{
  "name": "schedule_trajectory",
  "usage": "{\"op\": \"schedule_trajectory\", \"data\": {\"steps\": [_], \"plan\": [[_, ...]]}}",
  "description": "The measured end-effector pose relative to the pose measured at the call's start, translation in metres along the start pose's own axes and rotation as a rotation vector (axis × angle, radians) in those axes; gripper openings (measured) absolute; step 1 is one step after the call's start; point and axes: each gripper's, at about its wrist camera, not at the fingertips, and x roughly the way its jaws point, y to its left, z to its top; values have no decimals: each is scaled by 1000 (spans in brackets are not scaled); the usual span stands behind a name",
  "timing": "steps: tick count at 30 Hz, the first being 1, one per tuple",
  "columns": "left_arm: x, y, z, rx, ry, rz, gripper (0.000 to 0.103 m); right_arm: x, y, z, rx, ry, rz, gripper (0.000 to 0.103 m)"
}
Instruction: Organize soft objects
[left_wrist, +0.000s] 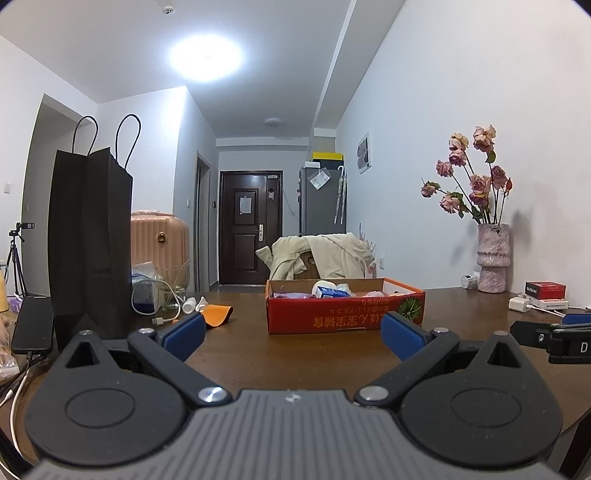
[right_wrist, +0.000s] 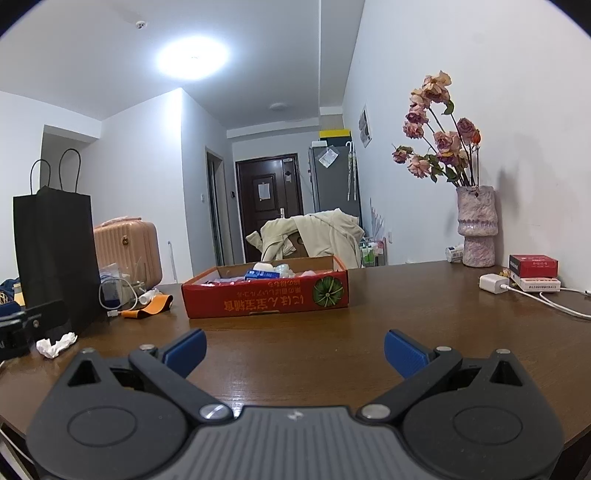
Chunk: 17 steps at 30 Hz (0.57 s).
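Note:
A shallow red cardboard box (left_wrist: 343, 314) (right_wrist: 266, 299) sits on the brown table, holding soft packets, a blue-and-white carton and pale bundles. An orange soft strap (left_wrist: 218, 314) (right_wrist: 149, 306) lies left of the box. A crumpled white tissue (right_wrist: 55, 344) rests near the black bag's foot. My left gripper (left_wrist: 293, 334) is open just above the table, short of the box, nothing between its blue pads. My right gripper (right_wrist: 295, 352) is open too, over bare table in front of the box. The other gripper shows at the edge of each view.
A tall black paper bag (left_wrist: 90, 240) (right_wrist: 55, 258) stands at the left beside a phone (left_wrist: 33, 328), cables and a glass. A vase of dried roses (left_wrist: 493, 254) (right_wrist: 476, 229), a red box (right_wrist: 533, 266) and a white charger (right_wrist: 493, 283) occupy the right by the wall.

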Motion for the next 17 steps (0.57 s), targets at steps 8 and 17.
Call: {"op": "schedule_trajectory", "data": {"steps": [8, 17], "plan": [[-1, 0, -1, 1, -17, -7, 103, -7, 4, 1, -22, -53, 7, 103], [-1, 0, -2, 5, -18, -13, 103, -7, 4, -1, -24, -59, 5, 103]]}}
